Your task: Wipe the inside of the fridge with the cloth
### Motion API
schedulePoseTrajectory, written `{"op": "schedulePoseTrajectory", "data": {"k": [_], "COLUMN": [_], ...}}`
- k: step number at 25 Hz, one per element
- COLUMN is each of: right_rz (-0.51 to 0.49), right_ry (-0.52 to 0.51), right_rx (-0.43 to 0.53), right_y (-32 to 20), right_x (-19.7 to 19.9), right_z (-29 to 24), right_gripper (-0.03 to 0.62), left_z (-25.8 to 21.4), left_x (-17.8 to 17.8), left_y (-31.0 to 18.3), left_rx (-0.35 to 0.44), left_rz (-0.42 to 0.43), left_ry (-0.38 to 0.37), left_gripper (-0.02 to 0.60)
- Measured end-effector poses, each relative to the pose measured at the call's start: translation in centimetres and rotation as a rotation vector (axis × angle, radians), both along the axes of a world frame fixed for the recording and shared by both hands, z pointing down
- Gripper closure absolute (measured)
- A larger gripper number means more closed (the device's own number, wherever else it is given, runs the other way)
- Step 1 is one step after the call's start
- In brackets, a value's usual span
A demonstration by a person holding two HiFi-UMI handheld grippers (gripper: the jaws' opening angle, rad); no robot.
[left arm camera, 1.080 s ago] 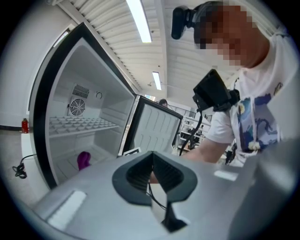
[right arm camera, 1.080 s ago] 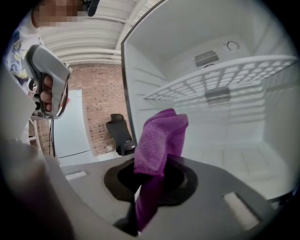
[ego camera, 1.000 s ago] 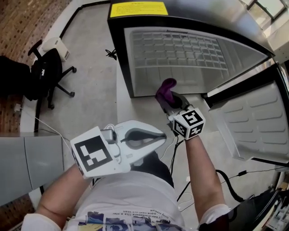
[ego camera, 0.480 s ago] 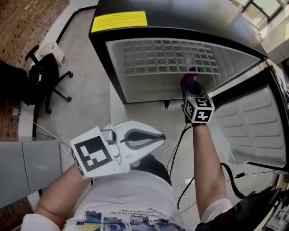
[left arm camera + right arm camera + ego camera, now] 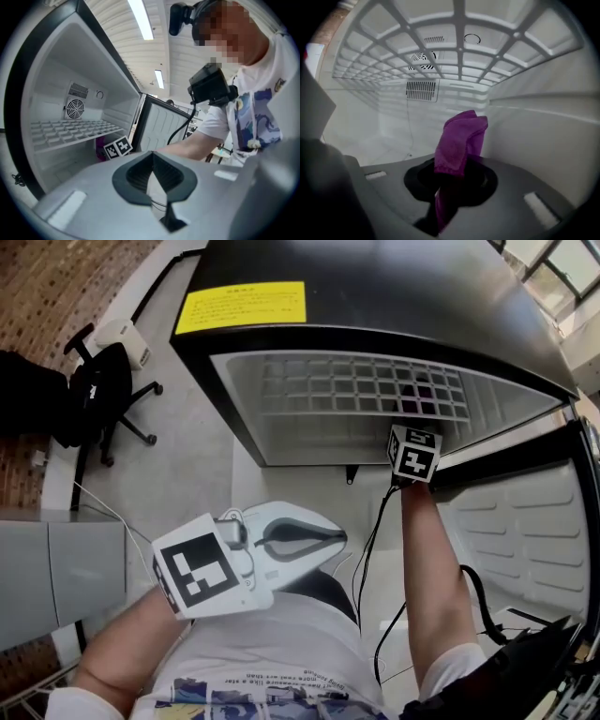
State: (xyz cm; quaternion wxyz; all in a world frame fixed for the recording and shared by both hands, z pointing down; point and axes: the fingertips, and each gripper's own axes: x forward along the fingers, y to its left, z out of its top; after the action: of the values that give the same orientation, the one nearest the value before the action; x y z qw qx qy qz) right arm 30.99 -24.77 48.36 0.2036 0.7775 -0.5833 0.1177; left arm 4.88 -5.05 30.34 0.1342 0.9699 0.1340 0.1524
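Purple fuzzy cloth (image 5: 459, 136) now sitting inside white-lined black fridge (image 5: 281, 439), under white wire shelf (image 5: 454, 51), close to right wall, contact hard to call. Right claw (image 5: 451, 185) clamping it tight, having just pushed in from outside doorway. Left claw (image 5: 154, 187) hanging by torso, closed, empty. Reach-in looking done, actual wiping probably starting next.
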Motion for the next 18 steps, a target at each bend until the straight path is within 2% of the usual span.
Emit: {"op": "schedulePoseTrajectory", "data": {"k": [7,18], "right_rz": [0.013,-0.13], "right_ry": [0.026,0.002], "right_rx": [-0.075,-0.142], "right_y": [-2.5,-4.8], "right_x": [0.9,-2.9], "right_z": [1.7,4.0], "right_gripper": [0.54,0.54], "left_z": [0.4,0.4], "left_x": [0.4,1.1], "left_y": [-1.0,-2.3], "left_rx": [-0.003,-0.022], "left_rz": [-0.036,-0.077], "left_ry": [-0.01,-0.01], "left_gripper": [0.577,0.577]}}
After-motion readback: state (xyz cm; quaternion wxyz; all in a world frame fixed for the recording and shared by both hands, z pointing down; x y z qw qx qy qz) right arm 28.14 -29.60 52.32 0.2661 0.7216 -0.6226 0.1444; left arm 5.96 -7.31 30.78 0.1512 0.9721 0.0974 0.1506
